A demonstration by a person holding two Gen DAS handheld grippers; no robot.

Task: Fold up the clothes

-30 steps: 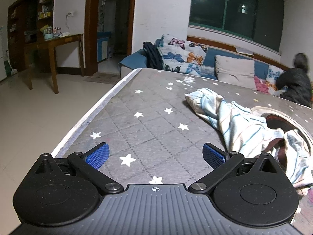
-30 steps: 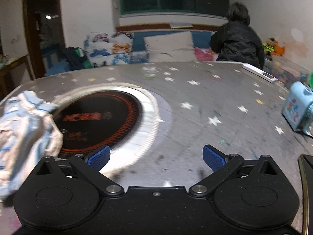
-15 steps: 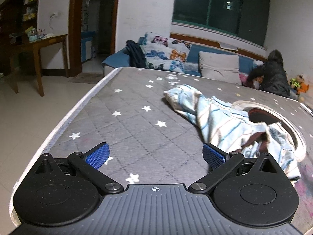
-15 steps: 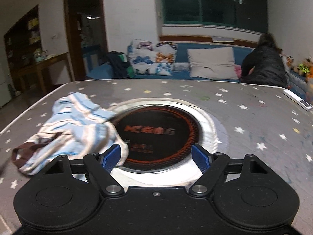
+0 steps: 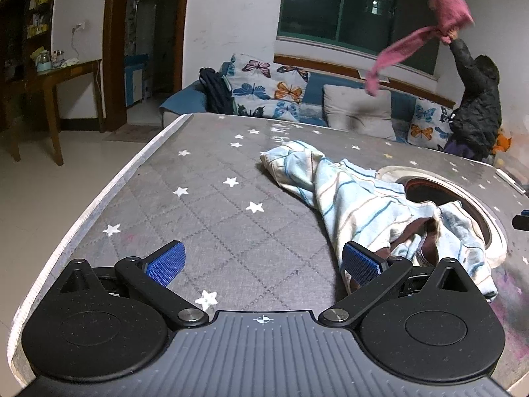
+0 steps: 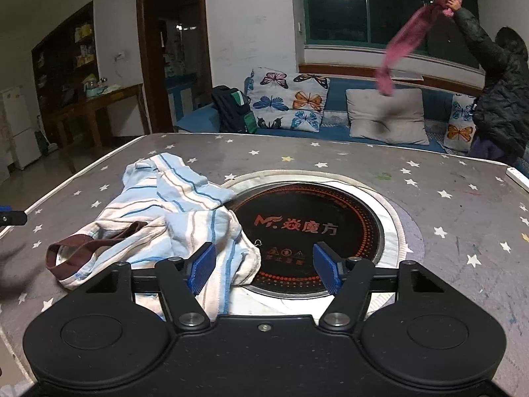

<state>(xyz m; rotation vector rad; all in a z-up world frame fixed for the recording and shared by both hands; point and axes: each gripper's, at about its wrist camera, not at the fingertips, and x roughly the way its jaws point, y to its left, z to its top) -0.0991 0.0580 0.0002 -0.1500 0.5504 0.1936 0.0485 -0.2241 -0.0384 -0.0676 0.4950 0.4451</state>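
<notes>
A crumpled light-blue and cream striped garment (image 5: 357,198) (image 6: 172,211) with a dark brown band lies on the grey star-patterned table (image 5: 205,205) (image 6: 446,205), partly over a round black cooktop (image 6: 310,228) (image 5: 443,195). My left gripper (image 5: 263,261) is open above bare table; its right pad is near the garment's near edge. My right gripper (image 6: 264,266) is open, narrower than the left, over the cooktop's near rim. Its left pad hangs over the garment's near corner. Nothing is held.
A person in a dark jacket (image 5: 476,109) (image 6: 502,106) stands at the far right, swinging a pink cloth (image 5: 416,39) (image 6: 410,39) overhead. A sofa with butterfly cushions (image 5: 267,89) (image 6: 287,99) runs behind the table. A wooden side table (image 5: 49,79) stands left, beyond the table's left edge.
Both grippers swung left and settled toward the garment. The right gripper's jaws narrowed. The person in the background stood and raised a pink cloth.
</notes>
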